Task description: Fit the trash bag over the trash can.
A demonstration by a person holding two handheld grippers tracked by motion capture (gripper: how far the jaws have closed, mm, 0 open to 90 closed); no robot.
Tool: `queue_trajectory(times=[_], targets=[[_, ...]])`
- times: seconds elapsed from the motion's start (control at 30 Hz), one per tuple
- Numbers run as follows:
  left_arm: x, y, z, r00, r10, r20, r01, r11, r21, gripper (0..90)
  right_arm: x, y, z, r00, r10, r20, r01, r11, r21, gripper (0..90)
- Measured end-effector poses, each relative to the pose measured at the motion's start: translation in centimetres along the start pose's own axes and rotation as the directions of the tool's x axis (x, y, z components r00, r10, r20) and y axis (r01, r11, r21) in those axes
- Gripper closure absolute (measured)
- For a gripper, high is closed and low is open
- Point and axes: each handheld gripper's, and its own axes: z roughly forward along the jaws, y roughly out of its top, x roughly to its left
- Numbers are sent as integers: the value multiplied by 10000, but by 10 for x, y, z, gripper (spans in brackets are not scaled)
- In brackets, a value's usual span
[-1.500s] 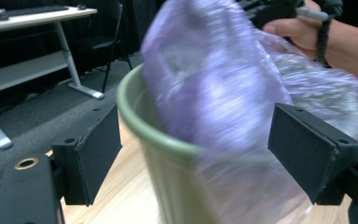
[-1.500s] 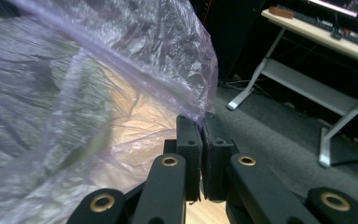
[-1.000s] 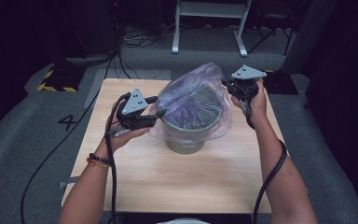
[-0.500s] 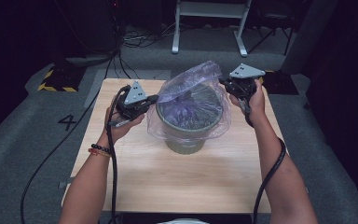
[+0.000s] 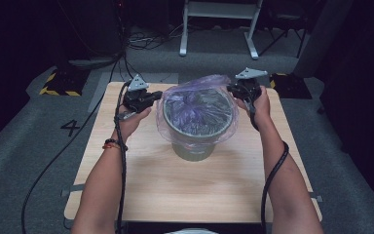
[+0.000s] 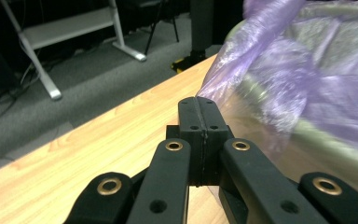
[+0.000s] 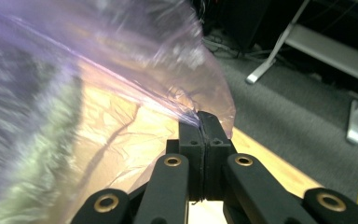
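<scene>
High view: my left hand-held gripper (image 5: 152, 97) and right hand-held gripper (image 5: 234, 90) each clamp an edge of the purple plastic bag (image 5: 198, 109), stretched between them over the grey bin (image 5: 195, 146) on the bench (image 5: 195, 190).

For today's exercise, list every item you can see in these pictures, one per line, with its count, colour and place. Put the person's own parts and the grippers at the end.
Bin: one, grey-green, standing near the middle of the table.
Plastic bag: one, see-through purple, stretched over the bin's mouth, its edges held at both sides.
Table: one, light wood, under the bin.
Metal frame: one, white, on the floor beyond the table.
Floor marker: one, a dark "4" on the grey carpet, left of the table.
Striped blocks: yellow and black, one at each far corner of the table.
Forearms: two, coming in from the bottom edge.
Left gripper: one, black, shut on the bag's left edge.
Right gripper: one, black, shut on the bag's right edge.
</scene>
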Motion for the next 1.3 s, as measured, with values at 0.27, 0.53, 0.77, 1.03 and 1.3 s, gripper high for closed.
queue_trajectory(times=[0.27, 0.53, 0.77, 1.03, 1.3], targets=[[-3, -8, 30, 9988, -324, 358, 300, 9975, 646, 900, -2, -22, 19, 9966, 544, -623, -511, 9973, 532, 900], [-2, -29, 48, 9945, -822, 643, 725, 9873, 1413, 900, 6, -59, 34, 9827, 1237, -1378, -1126, 9900, 854, 900], [-9, -52, 16, 9966, -364, 737, 288, 9944, 1015, 900, 17, -90, 4, 9889, 483, -1408, -496, 9988, -57, 814], [-21, -78, -39, 9981, -140, 606, 141, 9999, -26, 510, 22, -121, -37, 9928, 63, -1194, -178, 9953, -949, 552], [-61, -78, -61, 9816, 984, 1634, -940, 9950, -348, 200, 49, -122, -76, 9790, -1485, -1398, 1247, 9782, -1659, 371]])
